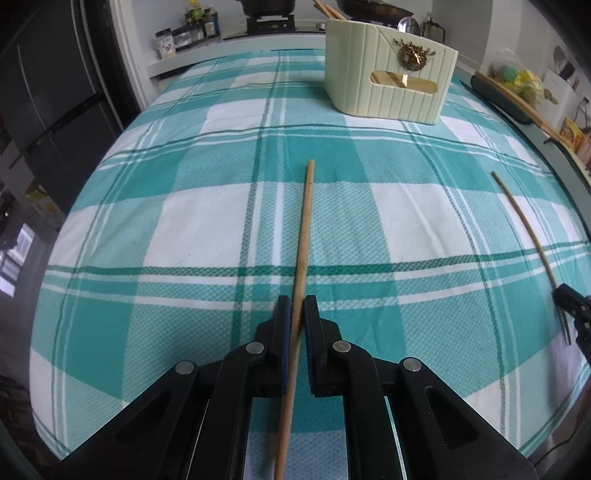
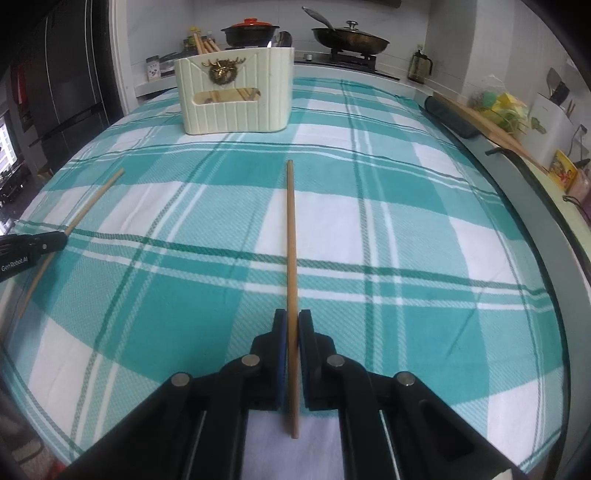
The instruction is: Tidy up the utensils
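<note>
Clamping one wooden chopstick point(image 1: 303, 236) in my left gripper point(image 1: 297, 301), another chopstick point(image 2: 291, 258) in my right gripper point(image 2: 291, 314); cream utensil holder point(image 2: 236, 96) far across the checked cloth point(image 2: 406, 258).

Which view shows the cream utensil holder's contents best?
The right wrist view: the utensil holder faces the camera, with chopsticks rising above its rim and visible through the slot. The left wrist view shows it angled, its contents partly cropped.

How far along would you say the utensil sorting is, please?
Done: some wooden chopsticks and a metal spoon already stand in the cream ribbed holder. In hand: each tongs, left tongs and right tongs, grips one wooden chopstick. Left: dropping both into the holder.
</note>
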